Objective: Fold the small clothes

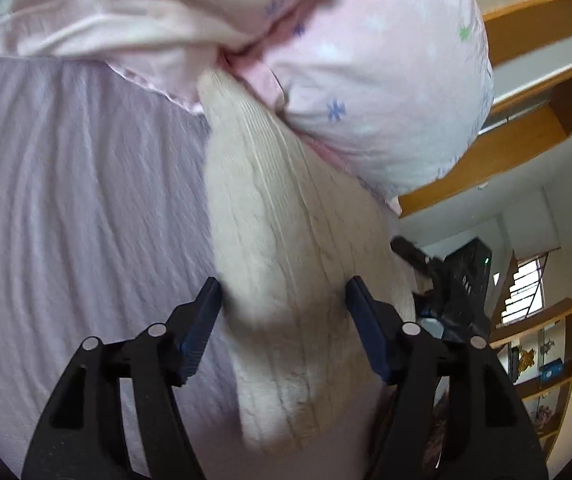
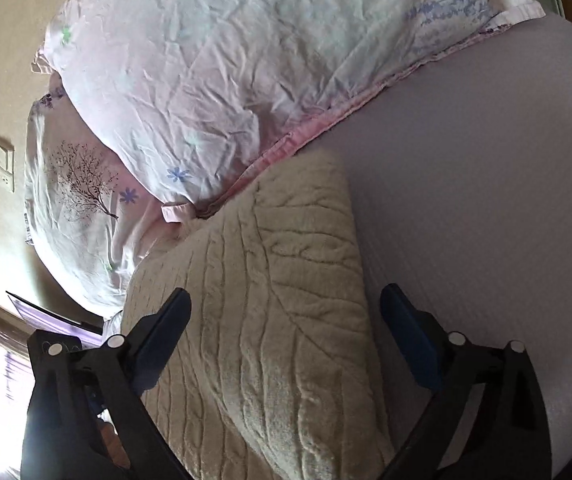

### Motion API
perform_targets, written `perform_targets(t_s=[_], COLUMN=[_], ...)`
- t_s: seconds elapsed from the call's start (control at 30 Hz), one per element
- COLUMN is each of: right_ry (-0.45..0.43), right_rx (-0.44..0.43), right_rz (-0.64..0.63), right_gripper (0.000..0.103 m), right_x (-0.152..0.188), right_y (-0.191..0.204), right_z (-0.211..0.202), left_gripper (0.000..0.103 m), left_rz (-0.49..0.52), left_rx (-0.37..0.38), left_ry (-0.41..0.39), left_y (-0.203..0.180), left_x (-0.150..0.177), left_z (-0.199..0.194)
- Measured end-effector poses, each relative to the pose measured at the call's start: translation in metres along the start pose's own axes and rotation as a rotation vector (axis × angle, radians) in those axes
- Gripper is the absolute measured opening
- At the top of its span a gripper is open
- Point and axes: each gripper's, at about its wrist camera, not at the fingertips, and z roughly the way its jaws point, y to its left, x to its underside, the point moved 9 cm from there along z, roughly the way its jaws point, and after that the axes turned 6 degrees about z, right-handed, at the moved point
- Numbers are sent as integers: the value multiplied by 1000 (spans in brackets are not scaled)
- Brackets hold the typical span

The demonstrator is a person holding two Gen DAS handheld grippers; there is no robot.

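Note:
A cream cable-knit garment [image 1: 286, 248] lies on the lilac bed sheet [image 1: 66, 200], its far end touching the pillows. My left gripper [image 1: 282, 300] is open, its blue-padded jaws straddling the garment's near part. In the right wrist view the same knit garment [image 2: 270, 300] lies folded on the sheet [image 2: 486, 160]. My right gripper [image 2: 286, 312] is open wide, with the garment between its jaws. Neither gripper pinches the cloth.
Pink-white floral pillows [image 1: 366, 80] lie at the head of the bed and also show in the right wrist view [image 2: 206, 60]. Wooden shelving [image 1: 526, 132] and a window [image 1: 526, 292] stand beyond the bed edge. A wall switch [image 2: 4, 164] is on the left.

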Motion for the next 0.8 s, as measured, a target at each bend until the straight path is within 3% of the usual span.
perform_targets(t_s=[0.13, 0.2, 0.27, 0.33, 0.43, 0.5, 0.57, 0.63, 0.67, 0.73, 0.8], right_ry=[34, 62, 75, 89, 187, 278, 335, 290, 219, 114, 112], right_rx=[-10, -72, -149, -217, -315, -296, -223, -177, -174, -202, -189], right_rz=[-18, -2, 10, -20, -102, -201, -291, -311, -296, -234, -205], right_gripper=[53, 40, 38, 36, 34, 36, 44, 55, 59, 65, 64], right_x=[8, 13, 19, 29, 61, 94, 115, 111, 100, 79, 73], right_y=[2, 6, 14, 31, 71, 98, 111, 113, 113, 111, 110], right_z=[8, 10, 8, 7, 22, 46, 62, 56, 43, 24, 25], left_gripper=[73, 52, 40, 38, 38, 41, 45, 45, 45, 52, 61], left_rz=[20, 5, 17, 25, 83, 91, 106, 133, 196, 284, 380], left_rx=[-28, -21, 39, 85, 39, -18, -132, -213, -245, -254, -204], left_ry=[-9, -12, -12, -23, -103, -151, -178, -210, -269, -323, -359], left_y=[-4, 0, 2, 7, 28, 52, 77, 84, 77, 57, 25], left_x=[3, 5, 4, 4, 8, 13, 22, 31, 35, 37, 38], left_z=[21, 19, 4, -22, -82, -122, -153, -174, -193, -206, -212])
